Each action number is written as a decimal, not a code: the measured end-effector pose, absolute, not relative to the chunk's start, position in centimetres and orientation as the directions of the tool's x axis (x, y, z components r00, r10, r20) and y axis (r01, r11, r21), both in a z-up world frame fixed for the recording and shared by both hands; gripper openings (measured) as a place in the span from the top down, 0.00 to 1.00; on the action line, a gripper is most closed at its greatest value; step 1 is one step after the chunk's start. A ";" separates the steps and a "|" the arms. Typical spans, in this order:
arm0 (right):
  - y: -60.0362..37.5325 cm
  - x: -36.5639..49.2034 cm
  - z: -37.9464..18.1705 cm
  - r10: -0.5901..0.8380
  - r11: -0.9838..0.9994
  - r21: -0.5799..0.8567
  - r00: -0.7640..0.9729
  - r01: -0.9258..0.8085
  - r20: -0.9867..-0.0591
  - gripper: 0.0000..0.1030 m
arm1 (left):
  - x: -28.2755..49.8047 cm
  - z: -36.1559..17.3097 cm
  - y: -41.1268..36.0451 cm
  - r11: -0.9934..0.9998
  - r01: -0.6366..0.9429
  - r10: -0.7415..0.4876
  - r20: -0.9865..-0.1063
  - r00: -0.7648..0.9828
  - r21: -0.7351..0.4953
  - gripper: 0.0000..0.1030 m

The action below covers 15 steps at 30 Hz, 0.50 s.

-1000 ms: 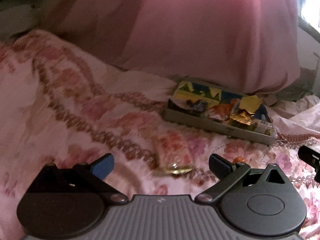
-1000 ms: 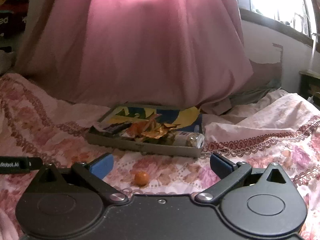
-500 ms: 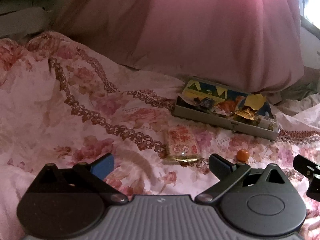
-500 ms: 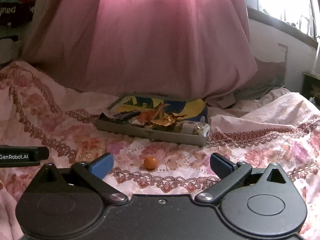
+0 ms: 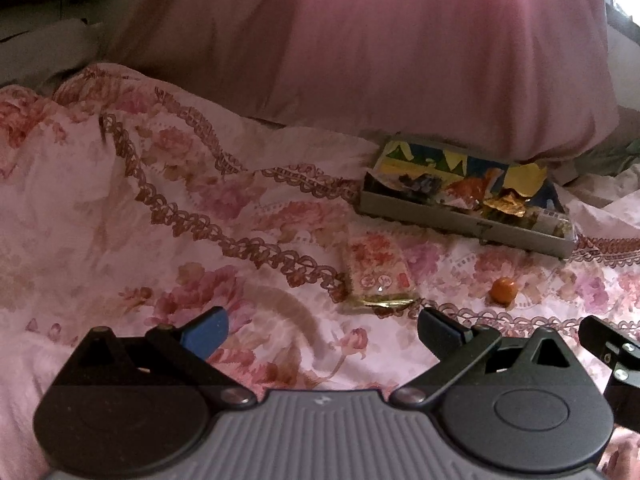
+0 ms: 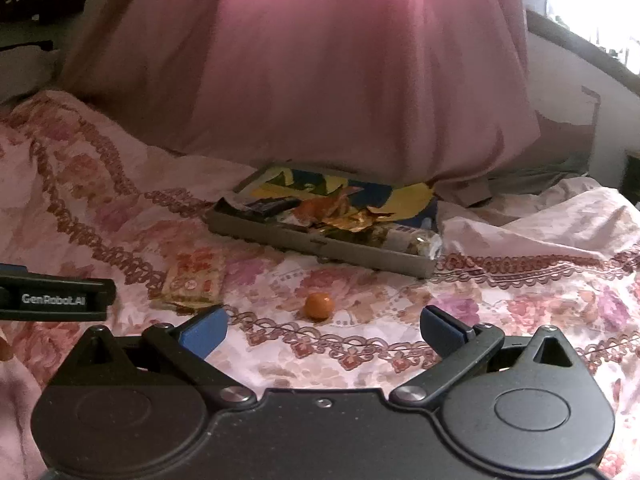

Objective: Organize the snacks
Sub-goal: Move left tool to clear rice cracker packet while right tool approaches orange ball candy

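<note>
A grey snack tray point(image 5: 420, 210) point(image 6: 280, 236) lies on the floral bedspread, filled with several wrappers and packets. In front of it lie a flat pink-and-red snack packet point(image 5: 376, 270) point(image 6: 194, 278) and a small orange ball-shaped candy point(image 5: 503, 289) point(image 6: 319, 306). My left gripper point(image 5: 322, 330) is open and empty, just short of the packet. My right gripper point(image 6: 324, 330) is open and empty, with the orange candy just beyond its fingertips. The left gripper's side shows at the left edge of the right wrist view point(image 6: 56, 298).
A large pink cloth point(image 5: 380, 48) point(image 6: 320, 60) hangs behind the tray. The bedspread point(image 5: 160, 220) is rumpled, with folds rising at the left and right. A bright window point(image 6: 592, 0) is at the upper right.
Both grippers have pulled back and up from the tray. The packet and the orange candy now sit farther ahead of the fingertips. Both stay open.
</note>
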State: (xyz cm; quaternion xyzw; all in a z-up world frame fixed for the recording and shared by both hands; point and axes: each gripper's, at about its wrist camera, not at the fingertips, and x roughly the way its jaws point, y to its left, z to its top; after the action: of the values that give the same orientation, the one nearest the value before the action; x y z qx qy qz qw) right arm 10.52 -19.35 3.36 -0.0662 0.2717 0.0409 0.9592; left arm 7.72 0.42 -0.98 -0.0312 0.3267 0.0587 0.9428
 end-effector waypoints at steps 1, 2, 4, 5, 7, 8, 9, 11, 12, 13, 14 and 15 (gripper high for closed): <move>-19.3 10.7 3.3 0.056 0.986 -0.101 0.842 -0.129 -0.536 0.01 | 7.8 -1.0 0.5 0.991 -0.131 0.092 -0.623 0.776 -0.018 0.00; -19.2 10.8 3.2 0.071 0.984 -0.097 0.835 -0.147 -0.546 0.01 | 7.9 -1.1 0.5 0.991 -0.131 0.092 -0.630 0.771 -0.015 0.00; -19.0 11.1 3.1 0.086 0.981 -0.096 0.824 -0.167 -0.560 0.01 | 8.1 -1.1 0.5 0.991 -0.130 0.090 -0.643 0.760 -0.016 0.00; -18.9 11.3 3.1 0.090 0.980 -0.096 0.820 -0.174 -0.566 0.01 | 8.3 -1.2 0.5 0.991 -0.133 0.091 -0.649 0.756 -0.015 0.00; -19.0 11.8 3.1 0.101 0.979 -0.086 0.809 -0.185 -0.579 0.01 | 8.7 -1.4 0.6 0.990 -0.139 0.095 -0.664 0.742 -0.015 0.00; -19.0 12.2 3.1 0.106 0.978 -0.083 0.804 -0.189 -0.586 0.01 | 8.9 -1.5 0.7 0.990 -0.141 0.093 -0.673 0.734 -0.017 0.00; -19.0 12.5 3.0 0.108 0.977 -0.083 0.798 -0.194 -0.592 0.01 | 9.2 -1.7 0.8 0.990 -0.141 0.090 -0.683 0.725 -0.020 0.00; -19.0 13.4 2.9 0.110 0.974 -0.091 0.785 -0.207 -0.610 0.01 | 10.0 -1.9 1.0 0.989 -0.142 0.082 -0.703 0.706 -0.028 0.00; -19.0 13.9 2.8 0.111 0.972 -0.095 0.777 -0.215 -0.620 0.01 | 10.3 -2.0 1.1 0.989 -0.141 0.078 -0.711 0.699 -0.031 0.00; -19.1 14.3 2.7 0.112 0.970 -0.098 0.770 -0.221 -0.628 0.01 | 10.7 -2.1 1.2 0.990 -0.140 0.073 -0.721 0.689 -0.033 0.00; -19.2 14.8 2.5 0.112 0.969 -0.101 0.762 -0.227 -0.638 0.01 | 11.2 -2.2 1.3 0.990 -0.138 0.069 -0.730 0.680 -0.035 0.00; -19.3 15.3 2.4 0.110 0.968 -0.103 0.754 -0.230 -0.648 0.01 | 11.6 -2.3 1.4 0.990 -0.135 0.064 -0.741 0.669 -0.036 0.00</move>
State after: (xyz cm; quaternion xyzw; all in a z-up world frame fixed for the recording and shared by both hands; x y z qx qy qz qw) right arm 15.27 -19.34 2.36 -0.0886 0.3387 0.0911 0.9323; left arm 11.64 1.37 -2.35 -0.0441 0.4034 0.0545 0.9123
